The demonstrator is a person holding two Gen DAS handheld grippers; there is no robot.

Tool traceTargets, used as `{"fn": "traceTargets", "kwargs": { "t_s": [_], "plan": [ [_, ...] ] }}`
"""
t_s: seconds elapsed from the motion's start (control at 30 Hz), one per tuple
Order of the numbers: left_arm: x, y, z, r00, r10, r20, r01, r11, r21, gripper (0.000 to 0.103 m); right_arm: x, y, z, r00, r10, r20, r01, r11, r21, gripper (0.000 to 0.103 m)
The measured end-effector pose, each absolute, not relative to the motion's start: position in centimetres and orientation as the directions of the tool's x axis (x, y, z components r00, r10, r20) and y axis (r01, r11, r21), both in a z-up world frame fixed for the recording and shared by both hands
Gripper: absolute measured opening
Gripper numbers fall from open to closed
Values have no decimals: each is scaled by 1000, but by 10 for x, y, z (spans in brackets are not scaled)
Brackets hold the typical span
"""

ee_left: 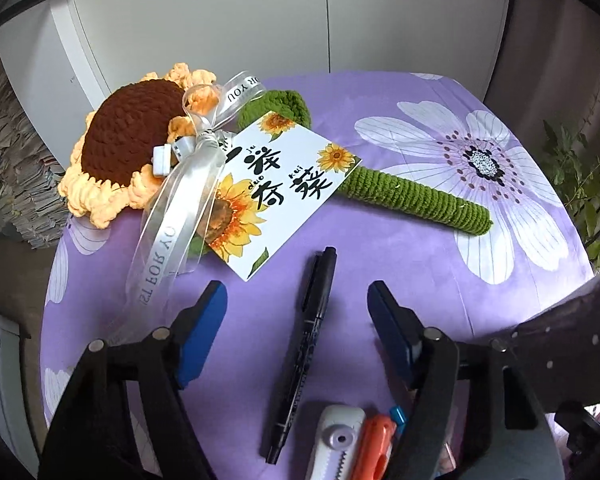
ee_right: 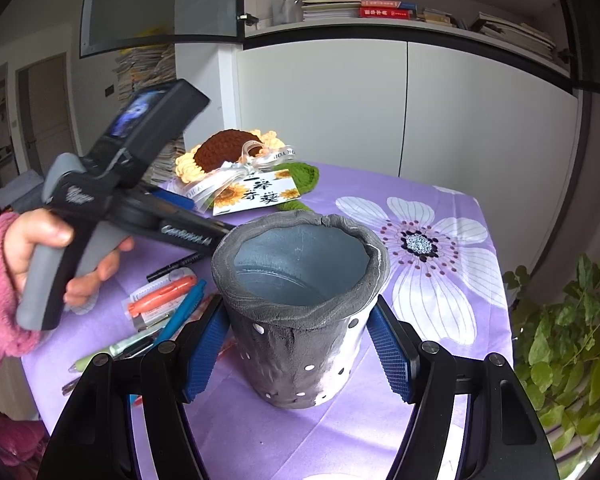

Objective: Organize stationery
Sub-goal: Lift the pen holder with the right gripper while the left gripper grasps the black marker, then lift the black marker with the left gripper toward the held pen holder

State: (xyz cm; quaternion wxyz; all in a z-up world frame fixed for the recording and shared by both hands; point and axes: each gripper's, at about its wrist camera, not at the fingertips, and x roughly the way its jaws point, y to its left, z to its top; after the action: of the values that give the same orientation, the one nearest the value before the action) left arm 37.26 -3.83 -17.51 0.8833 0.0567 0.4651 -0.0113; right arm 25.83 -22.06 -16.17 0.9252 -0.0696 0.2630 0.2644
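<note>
Pens lie on your purple flowered cloth (ee_left: pixel 380 240) — the black marker (ee_left: pixel 306 344) sits between your left gripper's (ee_left: pixel 298 304) spread jaws, untouched. Your right gripper (ee_right: pixel 298 356) is clamped on the grey holder (ee_right: pixel 300 312), upright, right of the pen pile (ee_right: pixel 160 304).

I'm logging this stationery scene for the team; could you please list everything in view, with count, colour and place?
Pen holder: one, grey with small holes, empty, between the right gripper's pads.
Marker pen: one, black, on the cloth between the left gripper's open jaws.
Stationery pile: several pens and an orange item, left of the holder; count unclear.
Crochet sunflower: one, brown and peach, green stem, far side.
Card: one, white with sunflowers, on the stem.
Ribbon: one, silvery.
Tablecloth: purple, white flowers.
Plant: green, right edge.
Books: on the shelf.
Left gripper: black, blue pads.
Right gripper: same.
Hand: pink sleeve.
</note>
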Motion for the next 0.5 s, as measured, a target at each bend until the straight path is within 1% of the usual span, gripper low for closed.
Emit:
{"fn": "traceTargets", "kwargs": {
  "t_s": [0.03, 0.1, 0.13, 0.17, 0.23, 0.33, 0.4, 0.43, 0.5],
  "plan": [
    [376, -39, -177, 561, 45, -826, 72, 992, 103, 68, 259, -221, -162, 721, 455, -523, -526, 850, 15, 71],
    [380, -42, -181, 552, 63, -831, 78, 989, 126, 59, 260, -221, -162, 719, 458, -522, -525, 851, 22, 71],
    [382, -43, -183, 546, 70, -835, 81, 987, 136, 50, 260, -222, -162, 719, 459, -522, -525, 851, 24, 71],
    [384, -43, -185, 537, 80, -840, 80, 986, 145, 38, 260, -221, -162, 719, 458, -522, -524, 851, 24, 71],
    [387, -41, -187, 527, 69, -847, 79, 988, 130, 27, 260, -221, -162, 720, 456, -523, -524, 851, 21, 71],
    [390, -41, -186, 524, 74, -849, 75, 988, 133, 26, 259, -219, -162, 723, 450, -525, -524, 852, 8, 71],
    [389, -43, -186, 525, 80, -847, 79, 987, 142, 14, 258, -218, -162, 725, 445, -526, -523, 852, 0, 71],
    [388, -42, -186, 525, 80, -847, 78, 987, 142, 12, 257, -217, -162, 726, 444, -526, -523, 852, -2, 71],
    [389, -42, -186, 532, 75, -843, 71, 989, 133, 12, 257, -217, -162, 726, 444, -525, -522, 853, -1, 71]
  ]
}}
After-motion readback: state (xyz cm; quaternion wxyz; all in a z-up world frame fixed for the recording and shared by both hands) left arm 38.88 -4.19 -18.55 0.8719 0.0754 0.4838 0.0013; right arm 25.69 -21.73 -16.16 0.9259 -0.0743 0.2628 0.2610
